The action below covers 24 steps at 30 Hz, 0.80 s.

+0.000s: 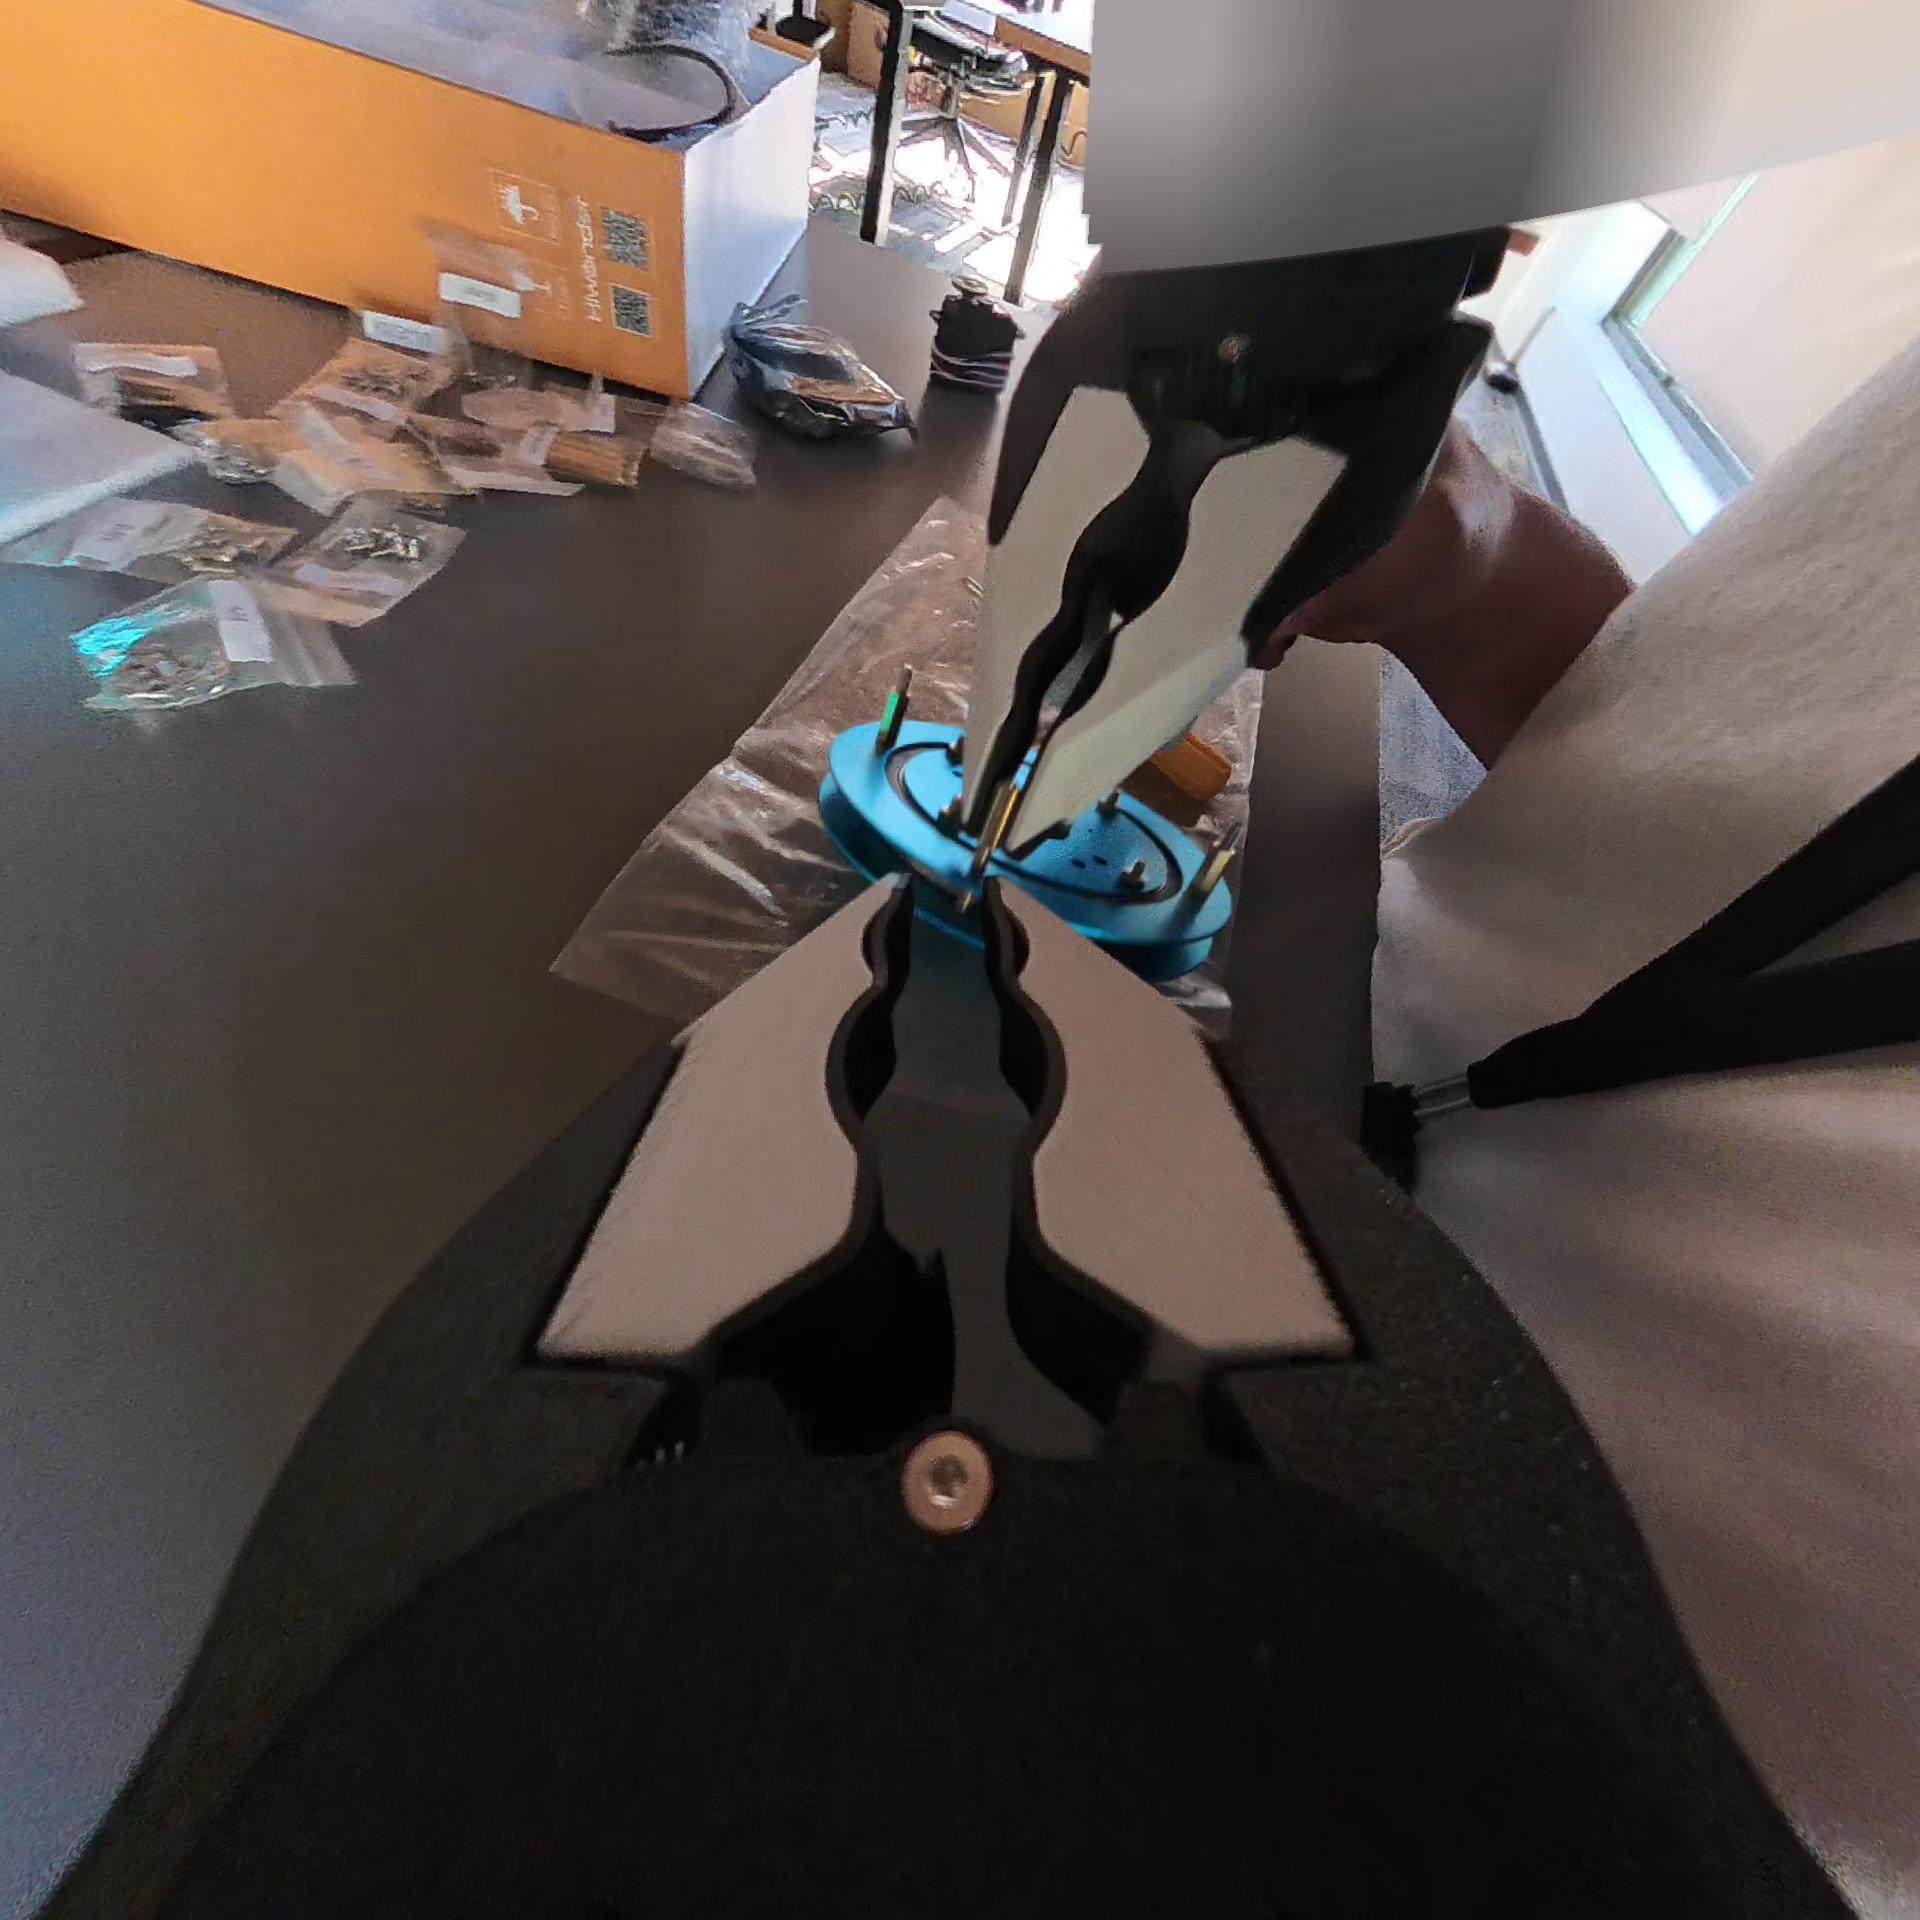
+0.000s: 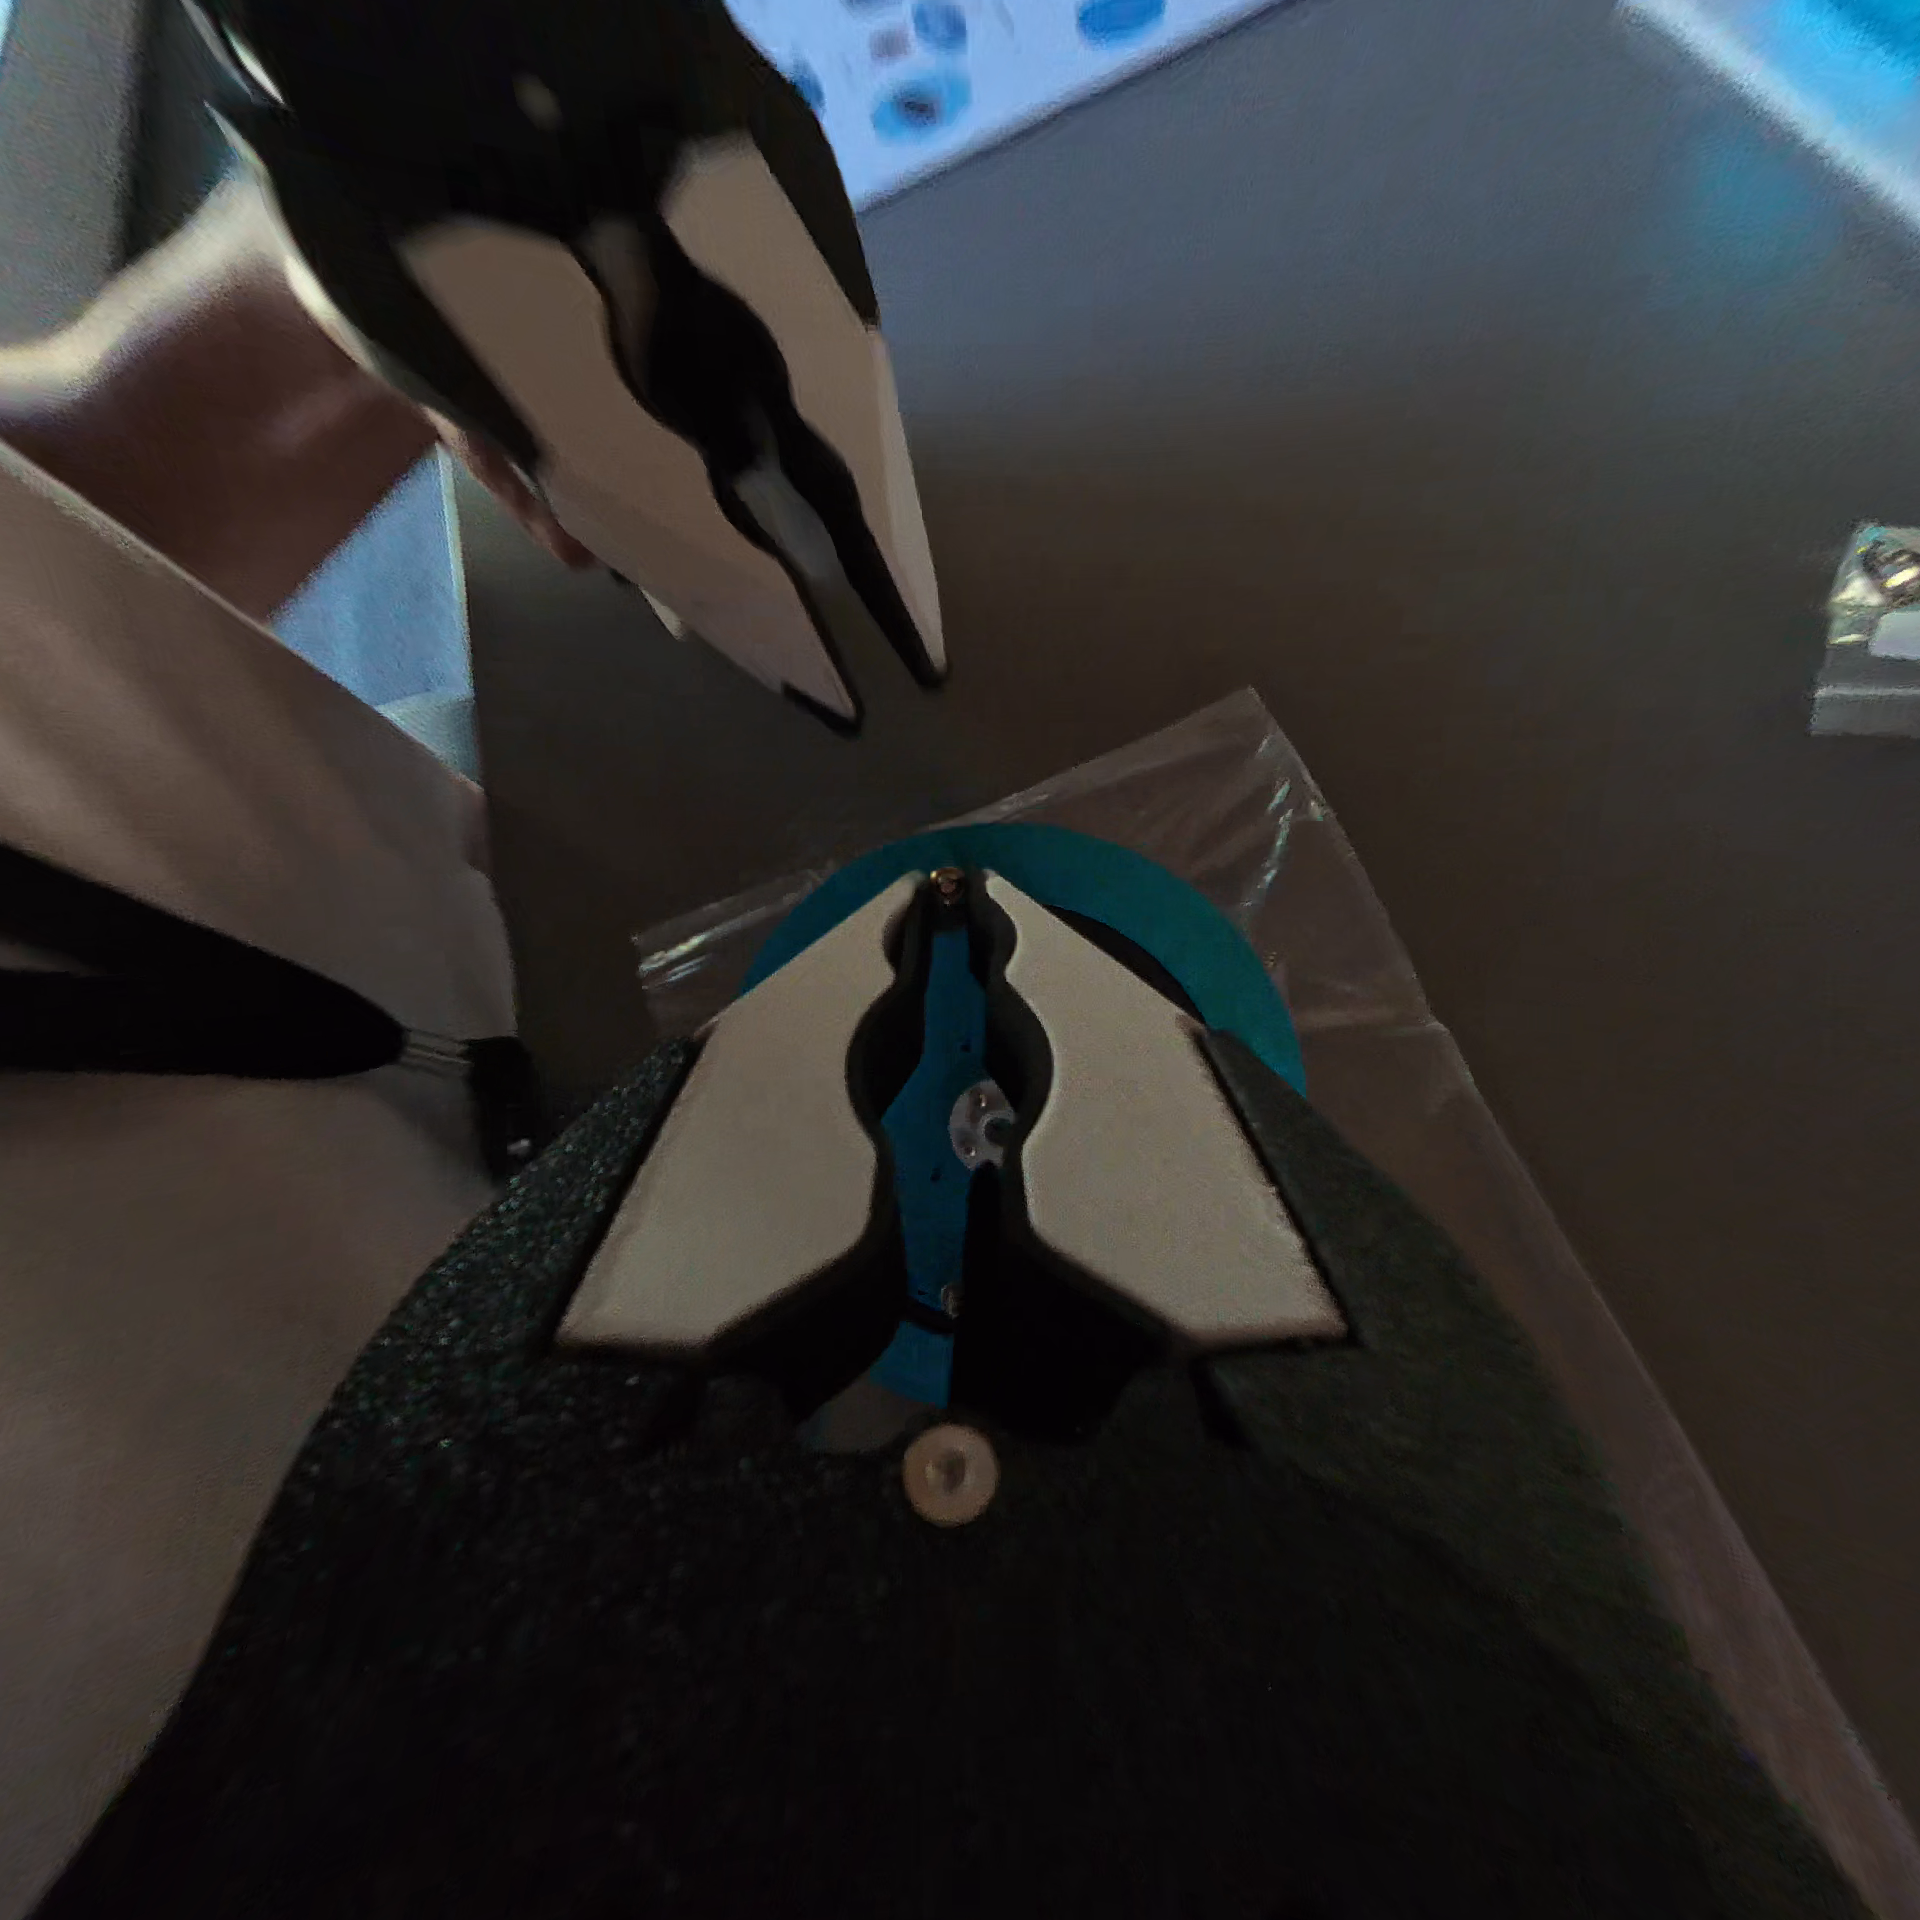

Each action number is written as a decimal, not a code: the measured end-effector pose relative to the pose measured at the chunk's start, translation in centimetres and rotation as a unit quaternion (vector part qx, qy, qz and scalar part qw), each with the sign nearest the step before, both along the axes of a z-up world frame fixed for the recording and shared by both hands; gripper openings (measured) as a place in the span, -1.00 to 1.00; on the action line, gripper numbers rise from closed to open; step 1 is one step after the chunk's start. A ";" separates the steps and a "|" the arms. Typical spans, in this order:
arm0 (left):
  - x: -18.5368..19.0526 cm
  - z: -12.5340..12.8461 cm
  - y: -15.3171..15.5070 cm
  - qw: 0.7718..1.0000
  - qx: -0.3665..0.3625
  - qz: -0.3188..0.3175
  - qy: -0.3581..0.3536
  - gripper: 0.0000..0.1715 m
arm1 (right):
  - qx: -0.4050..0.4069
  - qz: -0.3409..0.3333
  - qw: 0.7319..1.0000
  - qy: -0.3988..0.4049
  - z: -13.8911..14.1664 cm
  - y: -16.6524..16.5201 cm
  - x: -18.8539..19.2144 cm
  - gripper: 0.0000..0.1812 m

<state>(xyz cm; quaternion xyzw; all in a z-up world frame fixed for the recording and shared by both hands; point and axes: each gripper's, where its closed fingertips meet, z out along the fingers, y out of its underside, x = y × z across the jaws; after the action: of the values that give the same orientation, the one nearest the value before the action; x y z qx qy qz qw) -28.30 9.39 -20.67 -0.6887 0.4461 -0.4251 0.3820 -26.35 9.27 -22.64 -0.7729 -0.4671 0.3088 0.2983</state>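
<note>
Overhead, the right hand-held gripper (image 2: 948,878) pinches a brass standoff (image 2: 947,881) on the blue disc (image 2: 1195,935); the left hand-held gripper (image 1: 940,883) hangs narrowly parted.

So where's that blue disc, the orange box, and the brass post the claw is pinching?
blue disc (image 1: 1117,873): left wrist view, on its top face.
orange box (image 1: 312,177): left wrist view, on its long side.
brass post (image 1: 995,831): left wrist view, on its shaft between the right claw's tips.

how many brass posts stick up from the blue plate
3 clear brass standoff posts: one at the blue round metal plate's left rim, one between the right gripper's tips, one at the right rim. Others may hide behind the fingers.
</note>
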 end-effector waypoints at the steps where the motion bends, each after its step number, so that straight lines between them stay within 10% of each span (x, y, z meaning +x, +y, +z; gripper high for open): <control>1: -0.3 0.0 -0.1 1.000 0.004 0.001 0.002 -0.86 | -0.001 0.004 1.000 -0.017 -0.6 0.0 -0.5 -0.95; 12: 0.1 -3.4 -1.1 0.986 0.079 -0.115 0.092 -0.63 | -0.023 0.105 0.993 -0.042 -2.2 -1.8 -1.8 -0.91; 18: 0.7 -3.0 -0.5 0.984 0.105 -0.124 0.077 -0.53 | 0.046 0.162 0.986 0.007 -1.0 -2.3 -1.4 -0.45; 24: 1.5 -3.5 -0.7 0.977 0.133 -0.136 0.097 -0.49 | -0.004 0.215 0.977 0.002 -1.5 -3.3 -2.3 -0.41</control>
<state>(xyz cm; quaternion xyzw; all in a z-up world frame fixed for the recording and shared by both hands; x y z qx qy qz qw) -26.76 8.72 -24.19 -0.6025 0.6228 -0.3411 0.3643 -28.63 5.97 -24.18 -0.6547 -0.6207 0.3694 0.2228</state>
